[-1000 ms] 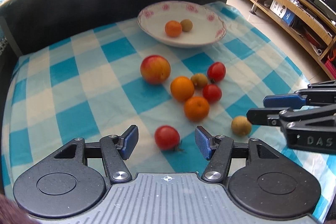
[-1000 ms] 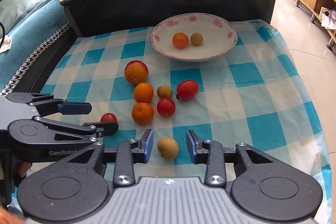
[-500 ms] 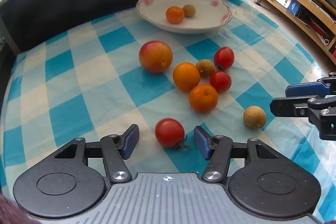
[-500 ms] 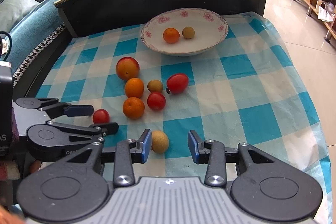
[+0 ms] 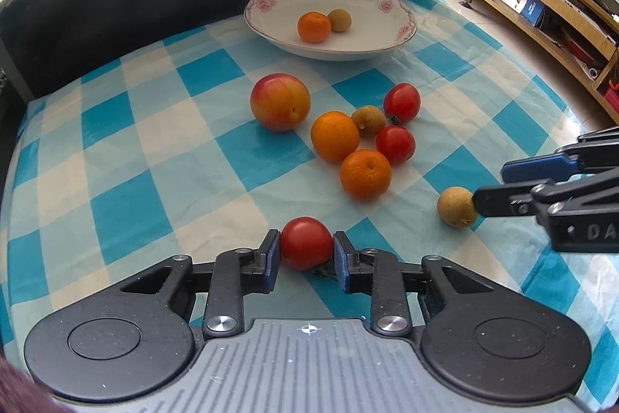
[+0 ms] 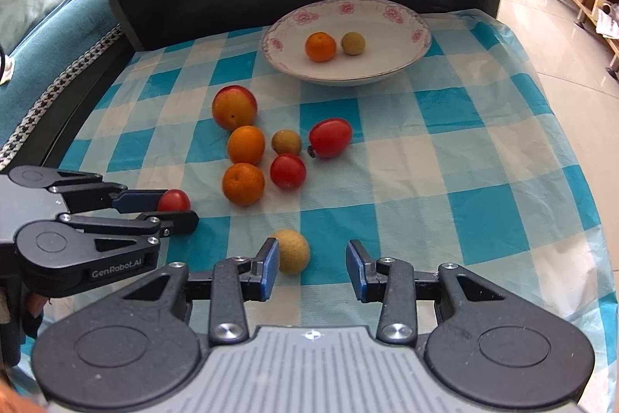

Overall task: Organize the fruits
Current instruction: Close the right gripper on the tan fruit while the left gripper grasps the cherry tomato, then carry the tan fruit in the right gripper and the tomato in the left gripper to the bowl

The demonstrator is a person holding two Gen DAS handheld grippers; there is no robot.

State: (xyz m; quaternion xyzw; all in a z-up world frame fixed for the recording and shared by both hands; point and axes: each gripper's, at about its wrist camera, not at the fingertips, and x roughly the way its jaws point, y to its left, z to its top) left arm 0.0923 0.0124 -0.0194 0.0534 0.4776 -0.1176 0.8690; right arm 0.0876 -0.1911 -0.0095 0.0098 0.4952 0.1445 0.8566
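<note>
A: What has changed?

B: The left gripper (image 5: 306, 253) has been closed on the red tomato (image 5: 305, 242), it seems. It can be carried to the plate (image 5: 402, 34).

A: And the right gripper (image 6: 312, 267)?

B: Left apart, with the brown fruit (image 6: 291, 250) beside one finger.

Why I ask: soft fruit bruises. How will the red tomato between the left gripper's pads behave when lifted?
The tomato, pinched between the left gripper pads, looks smooth and glossy, so probably slippery. Its round shape may roll if released. Likely thin-skinned; squeeze gently.
</note>
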